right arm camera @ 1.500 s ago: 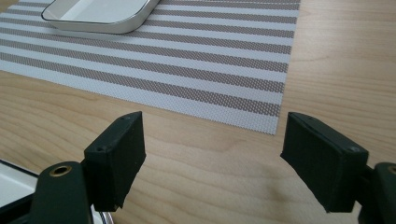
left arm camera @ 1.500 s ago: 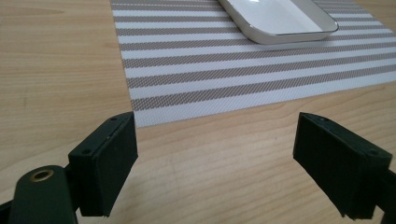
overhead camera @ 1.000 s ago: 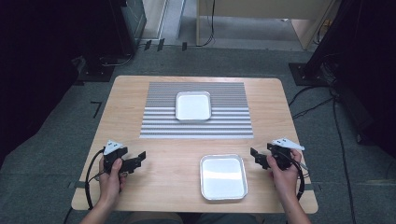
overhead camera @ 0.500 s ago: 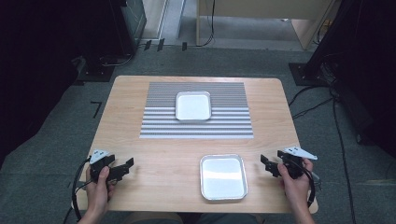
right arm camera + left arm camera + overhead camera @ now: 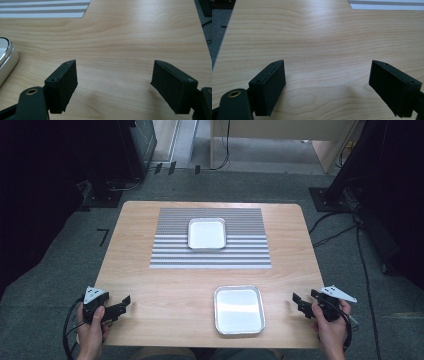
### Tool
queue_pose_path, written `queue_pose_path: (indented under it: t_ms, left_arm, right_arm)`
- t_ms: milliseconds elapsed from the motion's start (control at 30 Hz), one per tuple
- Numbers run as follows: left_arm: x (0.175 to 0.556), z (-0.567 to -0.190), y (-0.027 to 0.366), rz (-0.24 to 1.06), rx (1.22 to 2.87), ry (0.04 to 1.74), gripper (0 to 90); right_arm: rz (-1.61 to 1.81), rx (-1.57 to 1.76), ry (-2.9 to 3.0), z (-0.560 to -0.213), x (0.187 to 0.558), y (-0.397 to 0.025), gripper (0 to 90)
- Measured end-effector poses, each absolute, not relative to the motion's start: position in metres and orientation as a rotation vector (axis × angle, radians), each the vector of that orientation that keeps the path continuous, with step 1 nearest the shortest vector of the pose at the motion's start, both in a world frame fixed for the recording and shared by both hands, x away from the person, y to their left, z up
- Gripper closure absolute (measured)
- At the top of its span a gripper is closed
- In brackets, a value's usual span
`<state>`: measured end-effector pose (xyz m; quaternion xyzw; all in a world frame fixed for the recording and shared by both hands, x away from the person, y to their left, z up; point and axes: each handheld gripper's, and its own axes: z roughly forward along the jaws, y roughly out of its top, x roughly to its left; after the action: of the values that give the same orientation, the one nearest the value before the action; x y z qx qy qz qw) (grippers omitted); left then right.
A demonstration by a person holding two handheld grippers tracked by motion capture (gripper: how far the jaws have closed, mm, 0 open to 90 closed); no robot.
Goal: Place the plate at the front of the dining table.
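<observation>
Metal is what matters here: the near tray (image 5: 238,309), a shallow pan with rounded corners, sits low and a little right of centre in the high view, close to the table's (image 5: 165,285) near edge, and nothing lies in it. The right gripper (image 5: 300,303) rests at the lower right of that frame, near the tray's right rim but apart from it, jaws pointing left toward it. In the right gripper view the tray's (image 5: 6,58) bright rim shows at the left edge, off to the side of the jaws and not between them. The left gripper (image 5: 123,303) sits at the lower left, well apart from the tray's left rim, with bare wood between. So the right hand is plainly the nearer one, and the tray lies to the left of it along the table's near edge. The tray is nearly square, slightly longer from near to far, so no long axis much constrains a grasp; a rim grip from the right side looks the likeliest approach. Both grippers stand wide apart at the jaws and hold nothing, with only wood grain between the pads in each gripper view. A second tray (image 5: 206,233) sits on the striped mat (image 5: 165,250) in the upper middle, far from both hands.
</observation>
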<state>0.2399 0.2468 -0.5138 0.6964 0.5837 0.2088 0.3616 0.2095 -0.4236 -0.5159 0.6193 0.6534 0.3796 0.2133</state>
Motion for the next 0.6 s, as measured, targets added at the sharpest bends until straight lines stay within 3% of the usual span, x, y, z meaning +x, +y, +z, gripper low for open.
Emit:
queue_pose_path:
  t_ms: [600]
  left_arm:
    - [0.233,-0.518,0.261,0.635,1.892,1.484,13.8]
  right_arm:
    - [0.990,1.716,1.819,-0.524,0.189,-0.443,21.4]
